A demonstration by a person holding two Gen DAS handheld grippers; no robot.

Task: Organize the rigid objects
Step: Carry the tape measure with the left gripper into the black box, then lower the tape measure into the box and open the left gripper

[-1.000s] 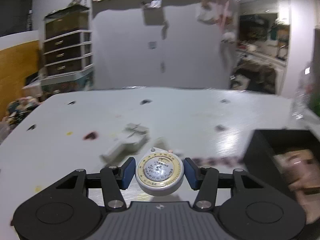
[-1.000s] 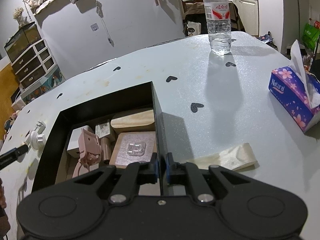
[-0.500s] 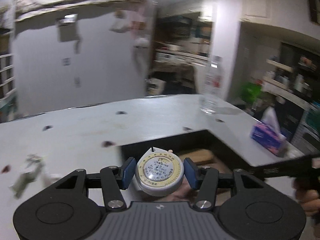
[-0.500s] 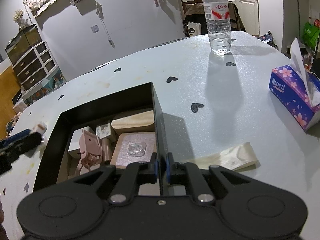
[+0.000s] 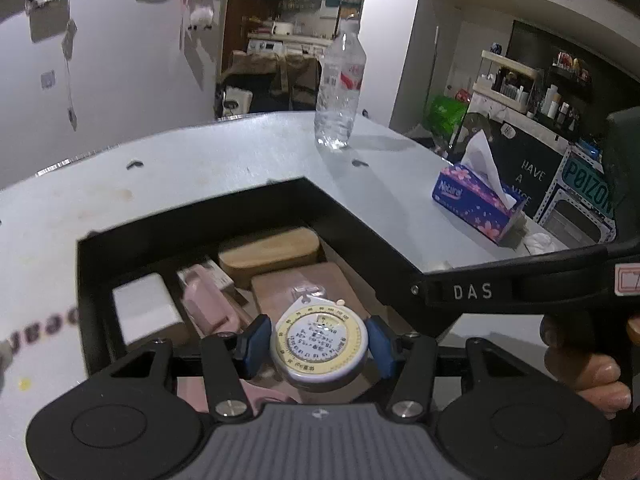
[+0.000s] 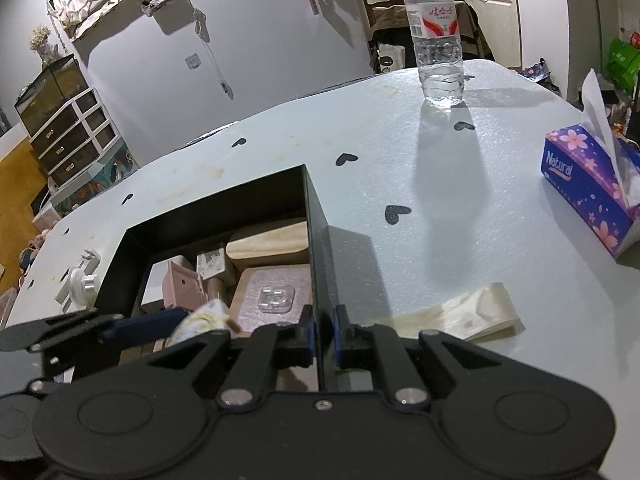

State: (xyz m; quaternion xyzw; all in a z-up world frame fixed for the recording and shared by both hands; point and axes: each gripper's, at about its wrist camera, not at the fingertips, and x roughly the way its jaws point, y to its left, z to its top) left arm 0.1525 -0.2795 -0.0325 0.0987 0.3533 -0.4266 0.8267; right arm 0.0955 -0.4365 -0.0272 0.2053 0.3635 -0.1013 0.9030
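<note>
Two views, taken in turn. Left wrist view: the left gripper (image 5: 318, 346) has its blue pads clamped on opposite sides of a round tape measure (image 5: 319, 347), dial face up, held above the open black box (image 5: 192, 224) over a pinkish flat block (image 5: 304, 288). The disc looks a light, stiff plastic shell with a smooth curved rim, so it is likely to slip or swivel; a hold across its widest part, as shown, seems the surest. Inside the box lie a wooden block (image 5: 270, 254), a white adapter (image 5: 144, 308) and a pink piece (image 5: 208, 304).

Right wrist view: the right gripper (image 6: 322, 334) is pinched onto the box's thin right wall (image 6: 318, 248), apparently steadying it. The tape measure (image 6: 204, 318) shows blurred at the box's near left. On the table (image 6: 460, 208) stand a water bottle (image 6: 438, 40) and a tissue box (image 6: 588, 184).
</note>
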